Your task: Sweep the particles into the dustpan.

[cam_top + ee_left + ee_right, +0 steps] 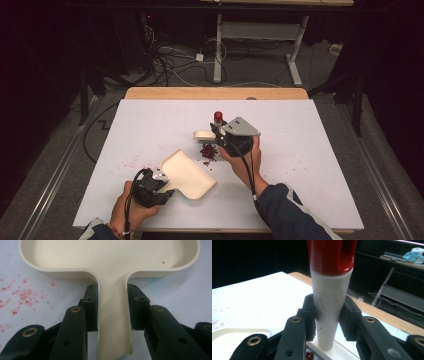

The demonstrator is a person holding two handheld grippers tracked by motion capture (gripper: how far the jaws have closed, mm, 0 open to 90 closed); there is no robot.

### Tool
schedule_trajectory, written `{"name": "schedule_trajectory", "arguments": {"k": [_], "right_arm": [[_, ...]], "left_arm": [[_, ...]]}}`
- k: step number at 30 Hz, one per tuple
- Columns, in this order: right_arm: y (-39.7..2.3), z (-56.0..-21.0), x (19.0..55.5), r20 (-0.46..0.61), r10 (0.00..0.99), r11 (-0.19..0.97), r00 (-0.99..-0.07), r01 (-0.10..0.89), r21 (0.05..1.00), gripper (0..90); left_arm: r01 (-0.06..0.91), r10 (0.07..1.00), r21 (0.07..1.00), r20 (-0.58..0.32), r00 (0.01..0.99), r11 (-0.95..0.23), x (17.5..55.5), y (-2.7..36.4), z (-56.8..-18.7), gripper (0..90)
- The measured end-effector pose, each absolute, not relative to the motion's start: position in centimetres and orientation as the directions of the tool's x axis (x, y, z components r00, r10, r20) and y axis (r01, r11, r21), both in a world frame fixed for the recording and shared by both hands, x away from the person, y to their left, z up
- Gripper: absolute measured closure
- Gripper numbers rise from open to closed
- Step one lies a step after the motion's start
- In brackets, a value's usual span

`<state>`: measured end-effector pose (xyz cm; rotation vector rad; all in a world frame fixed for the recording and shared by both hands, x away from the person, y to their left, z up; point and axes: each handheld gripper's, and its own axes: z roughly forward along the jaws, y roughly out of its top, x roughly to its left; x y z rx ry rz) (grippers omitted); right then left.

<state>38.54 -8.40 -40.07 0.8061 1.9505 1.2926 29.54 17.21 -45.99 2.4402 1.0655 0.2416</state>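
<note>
The dustpan (187,174) lay flat on the white table (310,150), and we gripped its handle in the left claw (164,186), whose jaws pressed on the two sides of that narrow stem. In the left gripper view the dustpan's (110,262) long axis ran straight ahead from the left claw (113,307), handle nearest us and the wide tray spreading out beyond the jaw tips; in the high view the tray pointed up and away from the claw toward the table's middle. To the left of that claw we saw faint red specks (17,292) on the table.

The right claw (220,134) pinched a brush handle (329,310), white with a red top end (332,255), standing nearly upright between the jaws in the right gripper view. Just below that claw (328,315) in the high view sat a small heap of red crumbs (209,152), between it and the dustpan's open edge. The brush's pale head (202,134) lay just beside the claw's left.
</note>
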Motion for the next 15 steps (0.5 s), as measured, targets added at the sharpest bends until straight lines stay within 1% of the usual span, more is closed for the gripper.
{"name": "schedule_trajectory", "arguments": {"k": [7, 15], "right_arm": [[-8.6, -40.3, 35.9, -0.157, 0.756, 0.328, -0.635, 0.160, 0.931, 69.8], [-8.8, -39.9, 34.0, -0.112, 0.723, 0.311, -0.681, 0.177, 0.934, 69.9]], "left_arm": [[0.662, 0.739, 0.464, -0.023, 0.673, -0.589, 29.6, 16.3, -46.4, 63.8], [0.665, 0.743, 0.466, -0.025, 0.669, -0.583, 29.6, 16.0, -46.5, 63.8]]}}
